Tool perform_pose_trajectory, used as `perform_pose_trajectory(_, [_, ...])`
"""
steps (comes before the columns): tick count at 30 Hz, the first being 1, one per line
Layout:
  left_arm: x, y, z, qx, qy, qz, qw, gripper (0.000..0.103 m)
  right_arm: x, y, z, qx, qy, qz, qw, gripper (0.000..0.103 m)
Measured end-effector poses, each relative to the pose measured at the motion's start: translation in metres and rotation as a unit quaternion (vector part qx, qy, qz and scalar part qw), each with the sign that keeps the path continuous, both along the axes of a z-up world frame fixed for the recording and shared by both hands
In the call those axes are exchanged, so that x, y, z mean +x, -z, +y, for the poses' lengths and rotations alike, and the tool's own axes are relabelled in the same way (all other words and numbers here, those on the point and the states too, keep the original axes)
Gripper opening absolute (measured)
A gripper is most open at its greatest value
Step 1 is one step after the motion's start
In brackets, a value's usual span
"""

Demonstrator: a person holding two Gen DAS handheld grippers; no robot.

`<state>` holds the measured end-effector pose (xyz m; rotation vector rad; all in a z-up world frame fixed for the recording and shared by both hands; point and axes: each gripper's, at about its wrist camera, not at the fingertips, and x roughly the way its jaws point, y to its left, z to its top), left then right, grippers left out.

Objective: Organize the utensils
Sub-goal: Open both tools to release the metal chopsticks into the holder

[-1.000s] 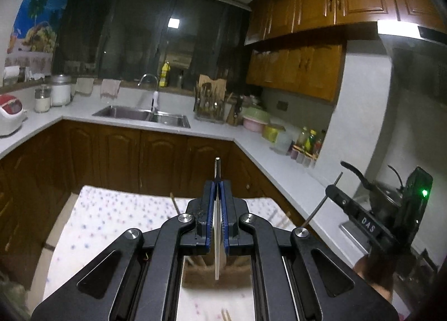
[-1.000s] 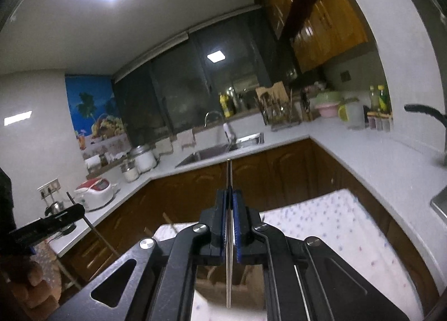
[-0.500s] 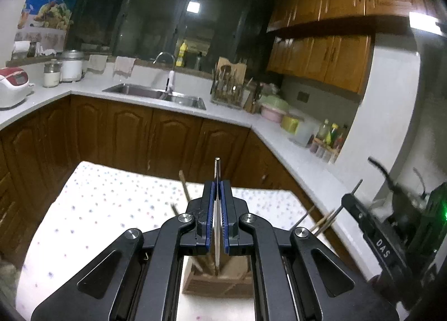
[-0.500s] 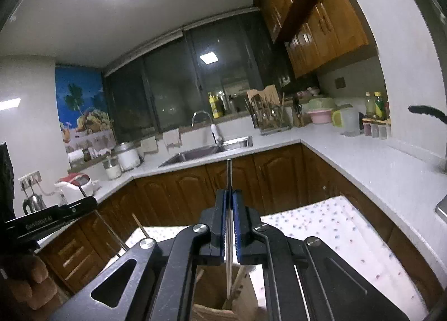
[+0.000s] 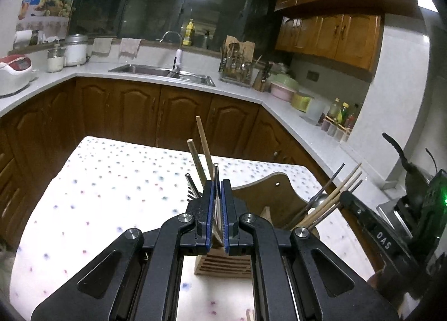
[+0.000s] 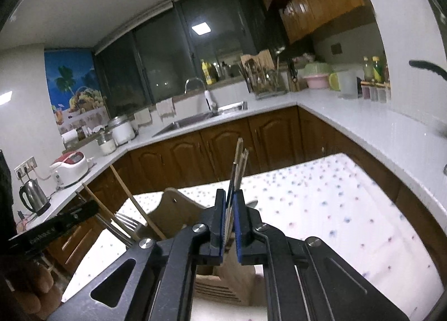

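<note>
A wooden utensil holder (image 5: 268, 203) stands on the polka-dot tablecloth (image 5: 106, 186), with wooden chopsticks (image 5: 202, 144) and metal utensils upright in its compartments. My left gripper (image 5: 217, 184) is directly above the holder, jaws slightly apart around a thin metal utensil handle (image 5: 215, 171) that stands in the holder. In the right wrist view my right gripper (image 6: 229, 195) is also over the holder (image 6: 173, 206), jaws slightly apart around a thin metal utensil (image 6: 233, 172). A fork (image 6: 125, 221) and chopsticks sit in the holder's left compartment.
The other gripper shows at the right edge of the left wrist view (image 5: 391, 237). Kitchen counters (image 5: 173, 76) with a sink, dish rack, rice cooker (image 5: 14, 75) and jars ring the table. A kettle (image 6: 32, 198) stands on the left counter.
Both grippers have come down over the holder, lowering their utensils into it. The jaws of both have parted a little around the handles.
</note>
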<state>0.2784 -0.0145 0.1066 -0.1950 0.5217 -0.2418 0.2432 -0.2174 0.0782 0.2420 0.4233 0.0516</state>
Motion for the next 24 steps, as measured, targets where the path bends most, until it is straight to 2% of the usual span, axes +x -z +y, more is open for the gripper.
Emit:
perform_pose_trajectory(13, [0.0, 0.0, 0.001, -0.001, 0.006, 0.004, 1.0, 0.005, 0.005, 0.002, -0.005, 0.012, -0.004, 0.012, 1.0, 0.006])
perform_pose_trajectory(18, [0.0, 0.003, 0.009, -0.011, 0.011, 0.015, 0.9998, 0.008, 0.004, 0.001, -0.012, 0.032, -0.006, 0.012, 0.999, 0.012])
perform_pose_trajectory(19, [-0.001, 0.003, 0.01, -0.014, 0.01, 0.016, 0.9997, 0.01, 0.002, -0.001, -0.014, 0.036, -0.006, 0.01, 0.999, 0.016])
perform_pose_trajectory(21, [-0.007, 0.001, 0.015, -0.028, 0.014, 0.013, 0.9994, 0.024, -0.002, -0.004, -0.018, 0.043, -0.005, 0.004, 0.999, 0.03])
perform_pose_trajectory(23, [-0.015, -0.001, 0.019, -0.03, 0.006, 0.004, 0.9995, 0.036, -0.008, -0.008, -0.021, 0.049, -0.006, -0.004, 0.999, 0.054])
perform_pose_trajectory(24, [-0.021, -0.005, 0.018, -0.029, -0.001, -0.002, 0.9996, 0.039, -0.011, -0.01, -0.022, 0.051, -0.006, -0.008, 0.999, 0.057])
